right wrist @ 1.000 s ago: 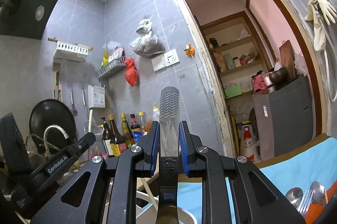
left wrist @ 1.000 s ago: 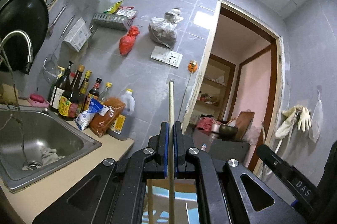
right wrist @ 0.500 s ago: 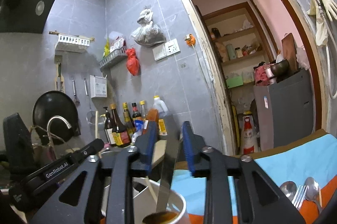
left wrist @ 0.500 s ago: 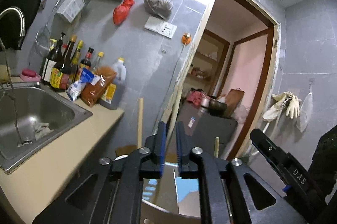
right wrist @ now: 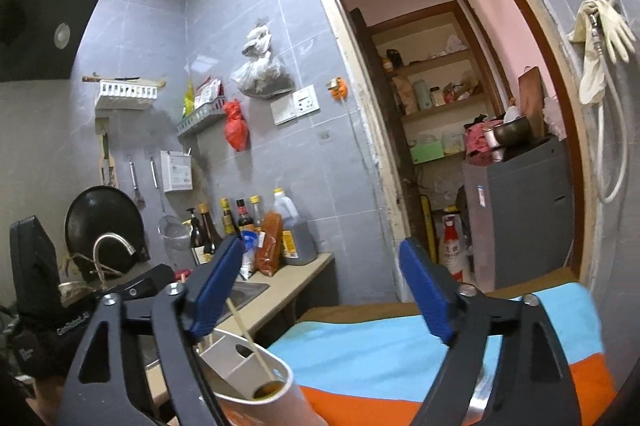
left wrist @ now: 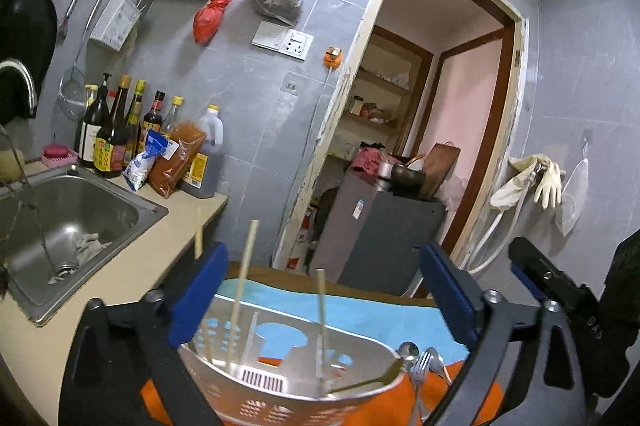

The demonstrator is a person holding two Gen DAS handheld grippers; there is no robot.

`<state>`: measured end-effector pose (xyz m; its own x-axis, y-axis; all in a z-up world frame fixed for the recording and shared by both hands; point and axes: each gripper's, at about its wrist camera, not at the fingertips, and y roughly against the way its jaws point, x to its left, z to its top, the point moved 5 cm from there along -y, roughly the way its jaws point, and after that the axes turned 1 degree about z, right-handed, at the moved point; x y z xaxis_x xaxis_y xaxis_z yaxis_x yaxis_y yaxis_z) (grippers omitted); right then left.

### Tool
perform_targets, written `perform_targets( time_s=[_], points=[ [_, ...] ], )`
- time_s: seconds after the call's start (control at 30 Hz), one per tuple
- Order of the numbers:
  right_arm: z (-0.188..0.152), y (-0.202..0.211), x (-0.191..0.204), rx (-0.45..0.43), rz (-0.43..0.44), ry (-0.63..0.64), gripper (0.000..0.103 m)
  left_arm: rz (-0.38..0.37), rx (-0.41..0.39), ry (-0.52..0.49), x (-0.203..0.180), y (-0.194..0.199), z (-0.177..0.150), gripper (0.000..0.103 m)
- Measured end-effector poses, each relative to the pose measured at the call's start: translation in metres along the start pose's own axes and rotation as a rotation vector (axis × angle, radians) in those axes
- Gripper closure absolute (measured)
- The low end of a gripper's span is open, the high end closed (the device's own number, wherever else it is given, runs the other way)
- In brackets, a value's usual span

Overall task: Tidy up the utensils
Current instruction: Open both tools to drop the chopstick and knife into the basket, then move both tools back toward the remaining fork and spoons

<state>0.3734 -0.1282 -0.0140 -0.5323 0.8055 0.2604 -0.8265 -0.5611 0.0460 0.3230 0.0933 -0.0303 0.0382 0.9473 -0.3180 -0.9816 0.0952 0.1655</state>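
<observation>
Both claws spreading above the utensil holder, nothing between their pads.

The left gripper (left wrist: 320, 290) and right gripper (right wrist: 324, 290) are opening wide. The utensil holder (left wrist: 288, 378) sits at six o'clock on the blue-and-orange cloth (left wrist: 360, 310), chopsticks (left wrist: 246, 278) upright inside; spoons and a fork (left wrist: 420, 358) lie at its four o'clock.

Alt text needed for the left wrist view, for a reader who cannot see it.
The left gripper, jaws opening with nothing between the pads, hangs above a utensil holder with chopsticks standing in it. A spoon and fork lie beside it on the blue-and-orange cloth.
</observation>
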Motion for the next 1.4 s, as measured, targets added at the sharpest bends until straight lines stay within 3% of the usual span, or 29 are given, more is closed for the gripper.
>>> perform_targets(
  time_s=[0.1, 0.33, 0.57, 0.93, 1.4],
  points=[
    [0.01, 0.015, -0.014, 0.007, -0.028, 0.006, 0.0, 0.021, 0.011, -0.023, -0.018, 0.002, 0.001, 0.005],
    [0.025, 0.048, -0.048, 0.034, -0.091, 0.04, 0.0, 0.054, 0.033, -0.099, -0.062, 0.004, -0.007, 0.005],
    [0.02, 0.068, -0.087, 0.087, -0.155, 0.072, 0.0, 0.031, 0.089, -0.152, -0.102, -0.001, -0.037, 0.005],
    [-0.035, 0.095, -0.156, 0.262, -0.26, 0.057, 0.0, -0.069, 0.275, -0.168, -0.144, -0.031, -0.104, 0.005],
    [-0.089, 0.085, -0.183, 0.441, -0.226, -0.012, 0.005, -0.096, 0.469, -0.212, -0.149, -0.081, -0.172, 0.009]
  ],
)
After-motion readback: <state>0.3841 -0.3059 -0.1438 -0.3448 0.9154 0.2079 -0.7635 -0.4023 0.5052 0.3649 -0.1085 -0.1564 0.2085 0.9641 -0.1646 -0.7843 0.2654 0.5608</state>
